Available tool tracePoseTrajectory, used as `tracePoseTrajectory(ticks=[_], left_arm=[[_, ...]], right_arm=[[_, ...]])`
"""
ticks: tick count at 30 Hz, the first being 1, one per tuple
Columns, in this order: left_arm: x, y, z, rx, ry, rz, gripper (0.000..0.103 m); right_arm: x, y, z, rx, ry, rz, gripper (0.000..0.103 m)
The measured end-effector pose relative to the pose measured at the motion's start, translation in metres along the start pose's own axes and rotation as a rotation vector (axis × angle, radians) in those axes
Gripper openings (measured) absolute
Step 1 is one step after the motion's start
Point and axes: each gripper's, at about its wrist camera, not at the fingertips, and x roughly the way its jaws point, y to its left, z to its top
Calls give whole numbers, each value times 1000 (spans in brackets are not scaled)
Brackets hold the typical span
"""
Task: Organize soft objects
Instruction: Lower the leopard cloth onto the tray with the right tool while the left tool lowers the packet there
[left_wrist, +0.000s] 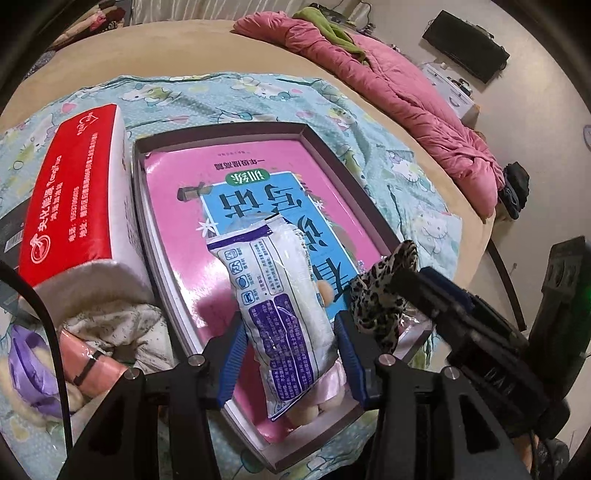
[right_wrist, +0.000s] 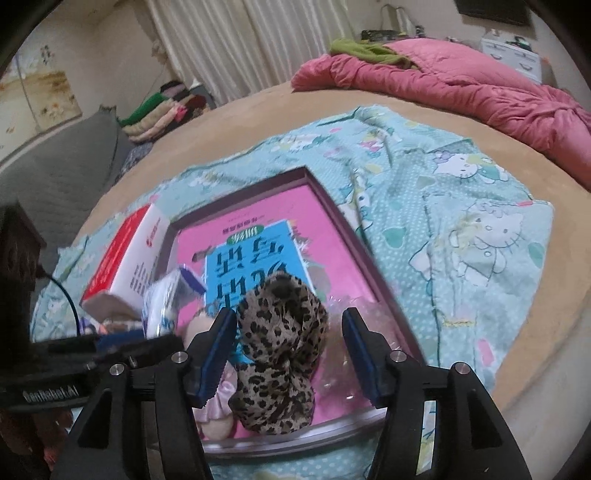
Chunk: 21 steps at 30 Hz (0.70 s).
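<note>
On the bed, the left gripper (left_wrist: 291, 354) clamps a white packet (left_wrist: 280, 314) over the box (left_wrist: 332, 147); the right gripper (right_wrist: 290, 354), jaws apart, straddles a leopard-print cloth (right_wrist: 280, 354) inside it.

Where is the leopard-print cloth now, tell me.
The leopard-print cloth lies in the shallow box at its near right corner, between the right gripper's open jaws, right of the white packet.
</note>
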Motion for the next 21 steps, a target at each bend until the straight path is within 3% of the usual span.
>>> tracePoseTrajectory(ticks=[11,14,21], left_arm=[[-6,4,-5,3,-3,44,54],[-7,5,-5,5,-4,59,57],[-4,7,-8,8,10,73,59]], right_arm=[[-1,3,1,-9,-3,18,62],[-2,5,0,-13,-9,23,74],[-4,9,1,-32,-19,26,74]])
